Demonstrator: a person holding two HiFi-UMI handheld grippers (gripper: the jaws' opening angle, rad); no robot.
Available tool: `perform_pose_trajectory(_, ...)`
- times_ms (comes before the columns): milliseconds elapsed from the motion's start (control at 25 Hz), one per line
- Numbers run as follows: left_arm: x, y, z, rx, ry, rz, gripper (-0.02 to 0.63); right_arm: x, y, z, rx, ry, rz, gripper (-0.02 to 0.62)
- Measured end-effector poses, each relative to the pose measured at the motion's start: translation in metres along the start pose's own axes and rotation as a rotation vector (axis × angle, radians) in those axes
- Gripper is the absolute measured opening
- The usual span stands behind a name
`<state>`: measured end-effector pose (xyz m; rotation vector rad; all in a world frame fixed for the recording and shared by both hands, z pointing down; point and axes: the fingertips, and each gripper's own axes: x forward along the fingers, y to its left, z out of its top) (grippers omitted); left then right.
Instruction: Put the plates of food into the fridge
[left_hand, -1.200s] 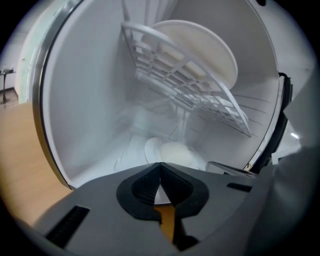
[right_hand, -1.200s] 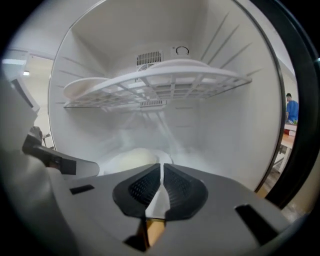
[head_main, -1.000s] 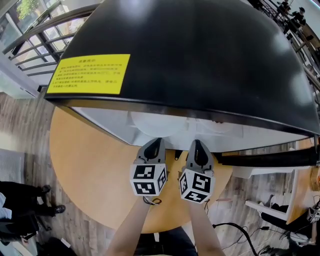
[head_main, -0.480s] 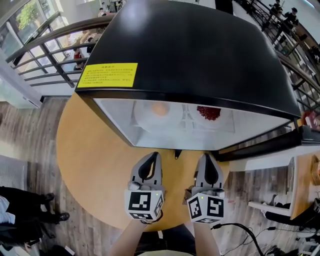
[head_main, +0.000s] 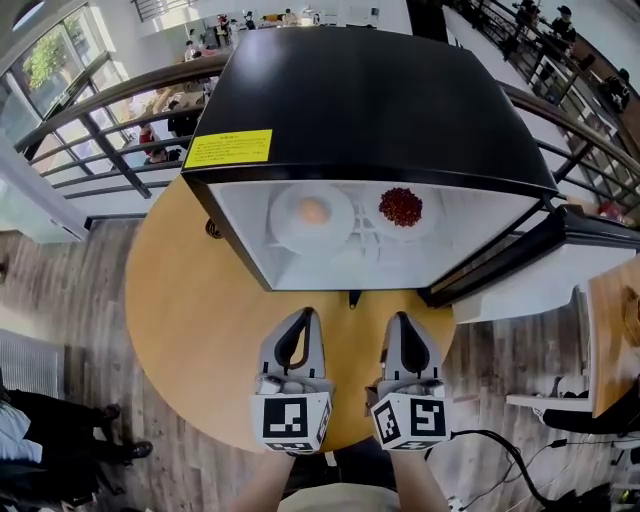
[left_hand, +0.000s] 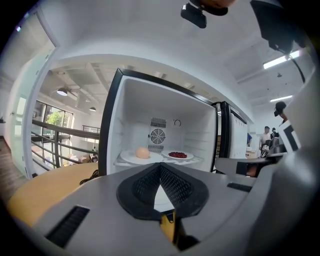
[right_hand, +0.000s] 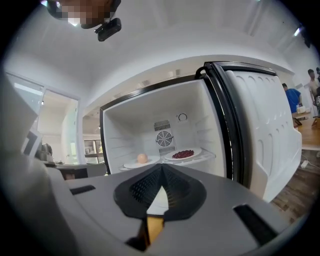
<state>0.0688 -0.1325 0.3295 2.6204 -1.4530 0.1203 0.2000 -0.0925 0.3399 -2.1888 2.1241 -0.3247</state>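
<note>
Since the left gripper (head_main: 300, 318) and the right gripper (head_main: 402, 320) are each pinched closed on nothing, jaw tips meeting with no plate between them, neither has anything to let go before the next move. They hover side by side over the round wooden table (head_main: 190, 330), just short of the open front of the mini fridge (head_main: 370, 100). On its shelf sit both plates, close together and well back from the front edge: the left plate (head_main: 285, 222) carries a pale orange round item (head_main: 313, 210), and the right plate (head_main: 428, 218) carries a heap of small red pieces (head_main: 400, 206). The loading looks done, so what remains is probably shutting the door (head_main: 530, 270), which stands swung wide to the right. To do that well, bring the right gripper round to the door's outer face, press near its free edge and swing it steadily until it seals. Hold the left gripper clear of the opening.
</note>
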Motion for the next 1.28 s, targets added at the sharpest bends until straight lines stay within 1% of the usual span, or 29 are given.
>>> perform_pose_trajectory(160, -0.010, 0.002, 0.007, 0.016, -0.015, 0.021, 0.008, -0.006, 0.009, 0.009, -0.013, -0.018, 0.018, 0.012)
perform_pose_trajectory(480, -0.021, 0.009, 0.011, -0.005, -0.033, 0.047, 0.008, -0.016, 0.015, 0.015, -0.021, -0.023, 0.013, 0.012)
perform_pose_trajectory(720, -0.022, 0.004, 0.016, 0.003, -0.046, 0.044, 0.008, -0.018, 0.015, 0.018, -0.029, -0.034, 0.022, 0.012)
perform_pose_trajectory(1040, -0.022, 0.001, 0.015, 0.000, -0.043, 0.038, 0.007, -0.019, 0.014, 0.017, -0.012, -0.031, 0.010, 0.012)
perform_pose_trajectory(1280, -0.020, -0.001, 0.014, 0.004, -0.043, 0.038, 0.007, -0.017, 0.014, 0.017, -0.034, -0.045, 0.029, 0.012)
